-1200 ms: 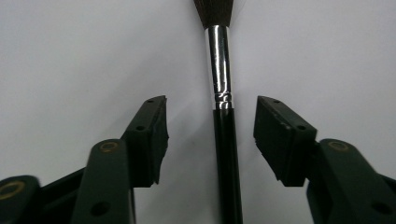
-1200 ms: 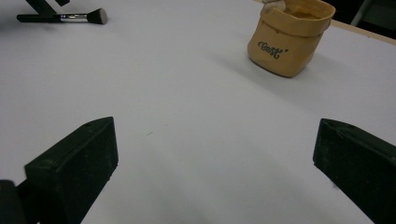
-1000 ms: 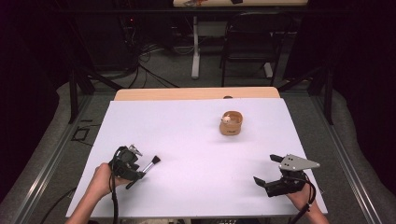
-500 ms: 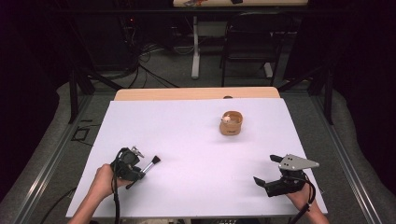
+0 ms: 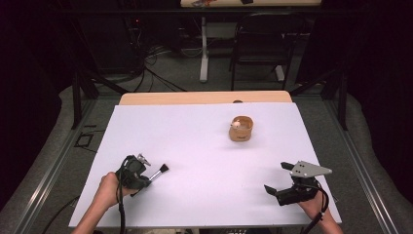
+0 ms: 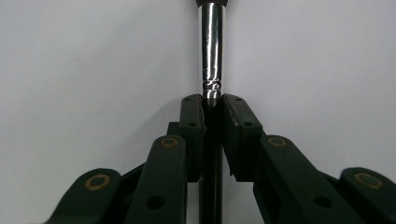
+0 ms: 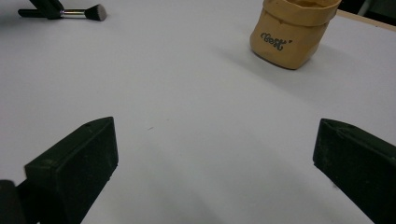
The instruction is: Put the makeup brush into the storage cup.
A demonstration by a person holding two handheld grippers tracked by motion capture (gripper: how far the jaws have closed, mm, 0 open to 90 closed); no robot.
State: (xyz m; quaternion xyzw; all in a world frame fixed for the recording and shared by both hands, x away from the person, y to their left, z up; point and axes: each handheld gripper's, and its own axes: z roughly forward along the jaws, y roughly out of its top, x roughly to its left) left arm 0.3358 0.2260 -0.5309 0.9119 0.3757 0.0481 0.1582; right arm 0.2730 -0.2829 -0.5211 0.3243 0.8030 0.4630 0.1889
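A small brush with a black handle, a shiny metal ferrule and dark bristles lies on the white table cover at the front left. My left gripper is shut on its handle, having just closed its jaws onto it. In the left gripper view the pads pinch the handle just behind the ferrule of the brush. My right gripper rests open at the front right with nothing between its jaws. The right gripper view has the open right gripper, the brush and a tan pouch.
The tan rolled-top pouch stands upright right of centre, towards the back of the table, with something pale inside. A wooden table edge shows beyond the white cover. A chair and cables sit on the floor behind.
The left gripper's jaws have narrowed onto the brush handle. Both hands and the pouch stay where they were.
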